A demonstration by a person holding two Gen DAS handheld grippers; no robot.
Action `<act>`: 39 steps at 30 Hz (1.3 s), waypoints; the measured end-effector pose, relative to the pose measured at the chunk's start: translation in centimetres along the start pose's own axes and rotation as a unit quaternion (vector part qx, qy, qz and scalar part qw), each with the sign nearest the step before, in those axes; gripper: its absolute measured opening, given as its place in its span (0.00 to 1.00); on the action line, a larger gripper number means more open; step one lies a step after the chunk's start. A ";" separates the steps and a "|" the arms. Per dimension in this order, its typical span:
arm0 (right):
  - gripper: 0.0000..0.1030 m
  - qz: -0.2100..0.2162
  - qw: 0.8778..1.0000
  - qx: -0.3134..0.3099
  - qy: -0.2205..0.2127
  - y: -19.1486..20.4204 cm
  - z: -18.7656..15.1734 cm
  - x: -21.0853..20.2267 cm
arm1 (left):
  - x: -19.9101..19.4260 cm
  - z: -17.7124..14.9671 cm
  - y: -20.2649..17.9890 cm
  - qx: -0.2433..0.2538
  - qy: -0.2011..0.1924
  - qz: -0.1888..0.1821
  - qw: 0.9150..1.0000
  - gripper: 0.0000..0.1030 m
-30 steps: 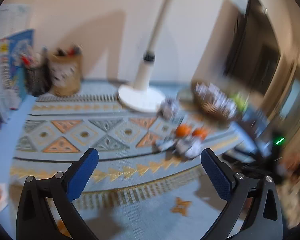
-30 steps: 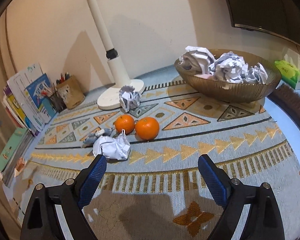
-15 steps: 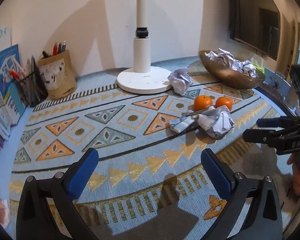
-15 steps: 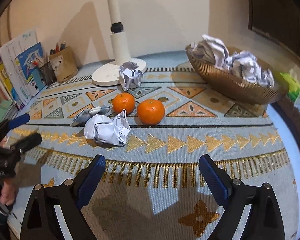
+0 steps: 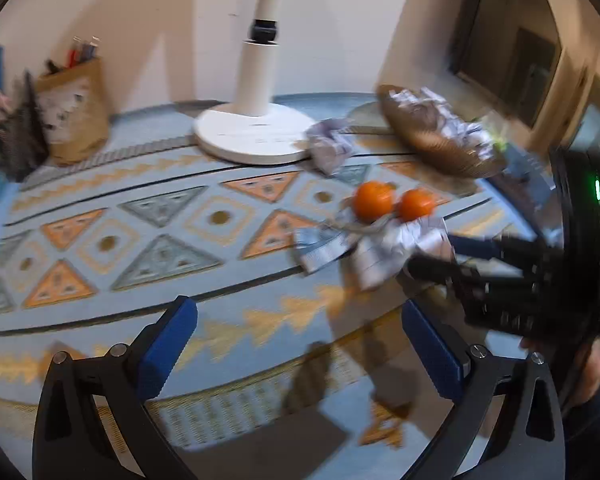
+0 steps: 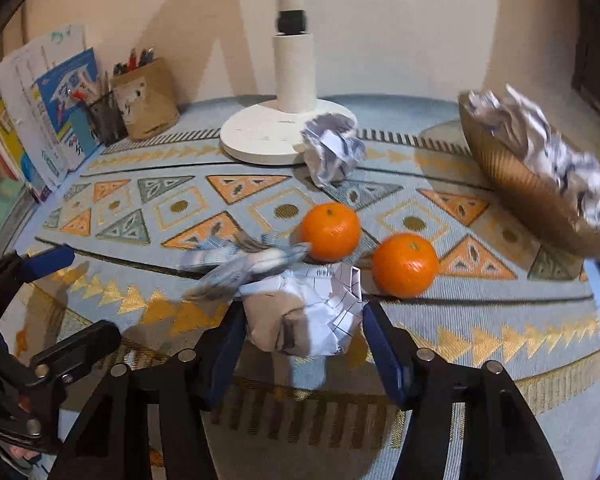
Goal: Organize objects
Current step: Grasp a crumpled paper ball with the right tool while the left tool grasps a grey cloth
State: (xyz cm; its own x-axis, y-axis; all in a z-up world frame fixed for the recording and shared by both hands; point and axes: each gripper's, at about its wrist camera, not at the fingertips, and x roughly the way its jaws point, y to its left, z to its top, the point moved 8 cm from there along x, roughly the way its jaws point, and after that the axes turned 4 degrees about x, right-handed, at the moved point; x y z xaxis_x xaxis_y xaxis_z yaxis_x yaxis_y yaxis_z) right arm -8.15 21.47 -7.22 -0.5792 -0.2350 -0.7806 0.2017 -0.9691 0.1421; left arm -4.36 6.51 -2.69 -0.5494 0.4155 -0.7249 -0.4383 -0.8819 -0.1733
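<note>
A crumpled white paper ball [image 6: 304, 316] lies on the patterned mat, between the two blue fingers of my right gripper [image 6: 304, 336], which is open around it; it also shows in the left wrist view [image 5: 396, 248]. A flatter crumpled paper [image 6: 236, 264] lies just behind it. Two oranges [image 6: 330, 231] [image 6: 405, 264] sit behind the ball. Another paper ball [image 6: 332, 152] rests by the lamp base. A brown bowl [image 6: 512, 184] at the right holds several paper balls. My left gripper [image 5: 296, 344] is open and empty, over the mat's front left.
A white lamp base [image 6: 276, 136] with its post stands at the back centre. A brown pen holder [image 6: 146, 98], a black mesh cup [image 6: 104, 116] and upright books [image 6: 40, 108] stand at the back left. A dark screen [image 5: 512, 48] hangs at the right.
My right gripper has moved forward and down, and its fingers now straddle the near paper ball, closer together than before. My left gripper has shifted slightly; its view is blurred.
</note>
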 end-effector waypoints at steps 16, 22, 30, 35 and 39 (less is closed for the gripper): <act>0.56 -0.046 0.995 0.049 -0.068 -8.6 -2.2 -5.0 | 7.5 2.0 -4.6 0.092 0.042 0.036 0.994 0.51; 0.56 -0.040 0.995 0.034 -0.086 -7.7 -2.1 -5.7 | 5.7 2.1 -5.1 0.104 0.014 0.038 0.994 0.17; 0.82 -0.021 0.997 0.037 -0.062 -7.5 -2.5 -5.0 | 3.3 0.9 -4.9 0.068 -0.023 0.020 0.997 0.14; 0.90 -0.024 0.996 0.052 -0.064 -8.1 -2.5 -5.1 | 3.3 1.1 -4.7 0.060 -0.026 0.021 0.998 0.13; 0.90 -0.033 0.997 0.050 -0.050 -8.1 -2.7 -4.6 | 2.8 1.1 -4.6 0.058 -0.035 0.025 0.997 0.13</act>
State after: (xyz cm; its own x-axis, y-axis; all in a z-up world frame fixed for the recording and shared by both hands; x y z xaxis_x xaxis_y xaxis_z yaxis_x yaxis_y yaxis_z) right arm -5.02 30.63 -6.44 -0.6658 -0.1717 -0.7262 0.0841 -0.9842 0.1556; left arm -4.67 12.02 -3.21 -0.6193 0.3906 -0.6811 -0.4871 -0.8715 -0.0570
